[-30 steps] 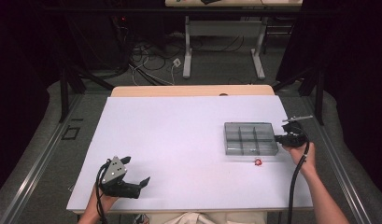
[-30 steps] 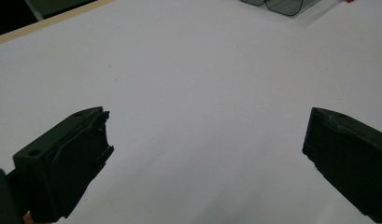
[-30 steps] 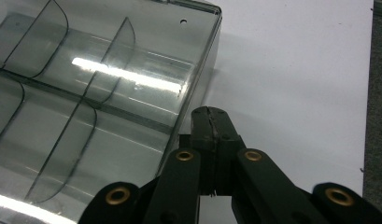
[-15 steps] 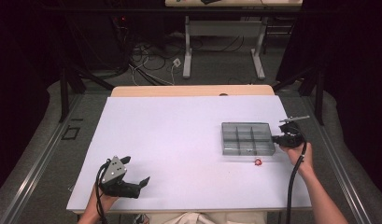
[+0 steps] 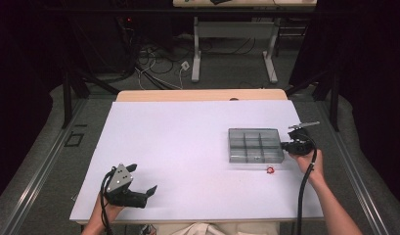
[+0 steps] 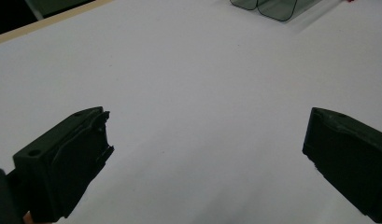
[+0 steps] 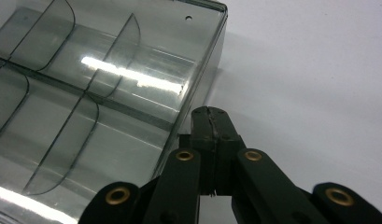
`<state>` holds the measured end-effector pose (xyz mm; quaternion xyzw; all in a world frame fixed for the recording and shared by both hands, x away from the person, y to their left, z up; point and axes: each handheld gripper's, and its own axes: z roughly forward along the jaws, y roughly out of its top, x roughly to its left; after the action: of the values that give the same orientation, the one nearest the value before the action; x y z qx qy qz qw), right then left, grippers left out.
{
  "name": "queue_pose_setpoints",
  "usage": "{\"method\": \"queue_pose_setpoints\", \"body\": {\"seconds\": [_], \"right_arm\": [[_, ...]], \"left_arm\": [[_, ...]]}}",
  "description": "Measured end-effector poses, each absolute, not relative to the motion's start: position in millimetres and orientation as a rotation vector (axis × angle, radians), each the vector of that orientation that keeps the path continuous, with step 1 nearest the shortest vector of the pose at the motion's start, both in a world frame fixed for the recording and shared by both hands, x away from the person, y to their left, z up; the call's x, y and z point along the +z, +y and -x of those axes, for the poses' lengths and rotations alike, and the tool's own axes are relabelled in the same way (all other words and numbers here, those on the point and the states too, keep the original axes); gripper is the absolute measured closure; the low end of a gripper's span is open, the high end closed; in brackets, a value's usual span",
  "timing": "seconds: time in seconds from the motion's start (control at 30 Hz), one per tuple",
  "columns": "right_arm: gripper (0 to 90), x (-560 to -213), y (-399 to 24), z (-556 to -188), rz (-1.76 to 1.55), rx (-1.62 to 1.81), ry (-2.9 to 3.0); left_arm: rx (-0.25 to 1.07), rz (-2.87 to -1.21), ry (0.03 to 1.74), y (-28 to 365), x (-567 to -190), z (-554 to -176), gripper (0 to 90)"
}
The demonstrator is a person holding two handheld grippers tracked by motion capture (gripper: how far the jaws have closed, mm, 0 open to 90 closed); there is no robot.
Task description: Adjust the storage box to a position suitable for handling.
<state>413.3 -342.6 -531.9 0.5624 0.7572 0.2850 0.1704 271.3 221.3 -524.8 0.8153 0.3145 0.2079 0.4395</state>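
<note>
A clear plastic compartment box (image 5: 256, 145) lies on the white table (image 5: 188, 142) at the right. My right gripper (image 5: 284, 145) is shut, with its closed tips against the outside of the box's right wall. In the right gripper view the shut jaws (image 7: 209, 116) meet just beside that wall, and the box (image 7: 109, 93) shows curved dividers. My left gripper (image 5: 144, 177) rests open near the table's front left corner, with nothing between its jaws. In the left gripper view it (image 6: 207, 128) stands wide over bare table, and a corner of the box (image 6: 268, 7) shows far off.
A small red object (image 5: 270, 170) lies on the table just in front of the box's right corner. A wooden strip (image 5: 197, 95) runs along the table's far edge. Behind it are cables and desk legs (image 5: 197, 54) on the floor.
The box has slid a little to the left, with my shut right gripper following against its right wall. The left gripper has not moved.
</note>
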Motion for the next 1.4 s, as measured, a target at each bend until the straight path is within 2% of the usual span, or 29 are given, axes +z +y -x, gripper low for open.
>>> {"method": "queue_pose_setpoints", "body": {"seconds": [1.4], "right_arm": [[90.0,-530.9,-292.7,-411.1,-1.453,0.864,2.274]], "left_arm": [[0.522,-2.019,0.779,221.2,-524.7,-270.8,0.0]]}}
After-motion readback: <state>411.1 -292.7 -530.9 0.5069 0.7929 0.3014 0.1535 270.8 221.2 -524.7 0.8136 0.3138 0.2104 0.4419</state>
